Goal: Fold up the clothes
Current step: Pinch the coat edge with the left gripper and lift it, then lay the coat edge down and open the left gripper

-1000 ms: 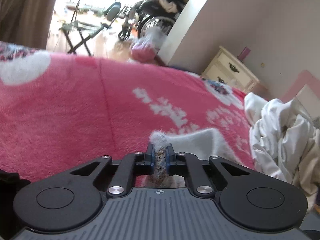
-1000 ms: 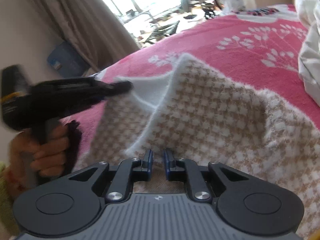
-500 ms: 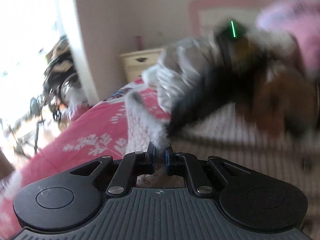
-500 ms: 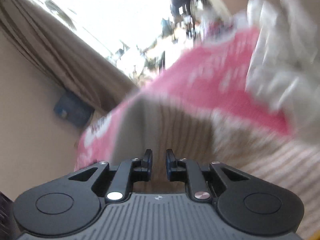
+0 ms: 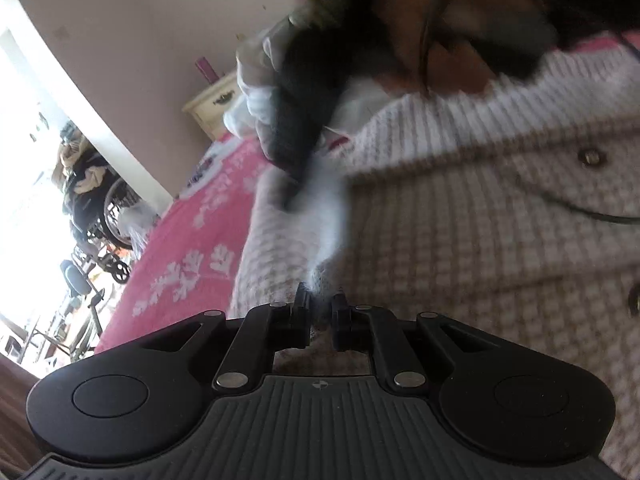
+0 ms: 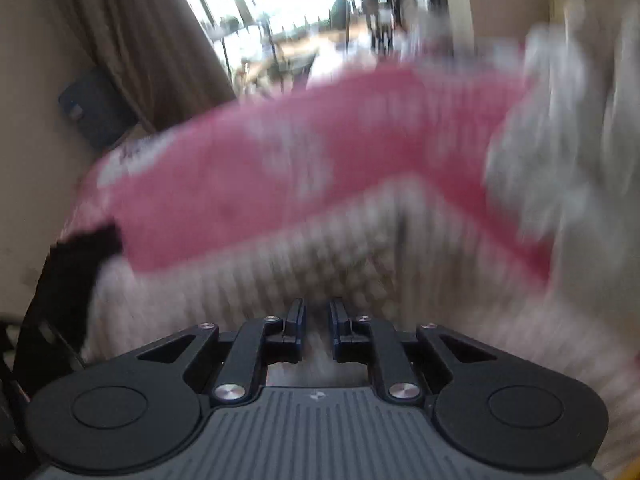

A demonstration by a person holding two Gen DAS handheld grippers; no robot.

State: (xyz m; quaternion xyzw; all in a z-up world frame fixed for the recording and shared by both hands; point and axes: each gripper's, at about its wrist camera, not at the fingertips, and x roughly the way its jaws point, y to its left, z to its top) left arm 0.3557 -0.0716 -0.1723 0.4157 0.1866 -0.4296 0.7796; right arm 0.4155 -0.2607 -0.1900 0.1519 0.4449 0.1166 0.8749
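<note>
Swung round since a second ago: left gripper (image 5: 321,309) now facing the nightstand (image 5: 214,106), fingers nearly closed, pinching a fuzzy edge of the checked garment (image 5: 460,248) spread on the pink blanket (image 5: 188,240). Right gripper (image 6: 317,312) slightly parted over blurred cloth; grip impossible to tell.

A fuzzy beige-and-white checked garment (image 5: 460,248) with round metal buttons lies spread and rumpled over the pink bed (image 5: 188,240).
</note>
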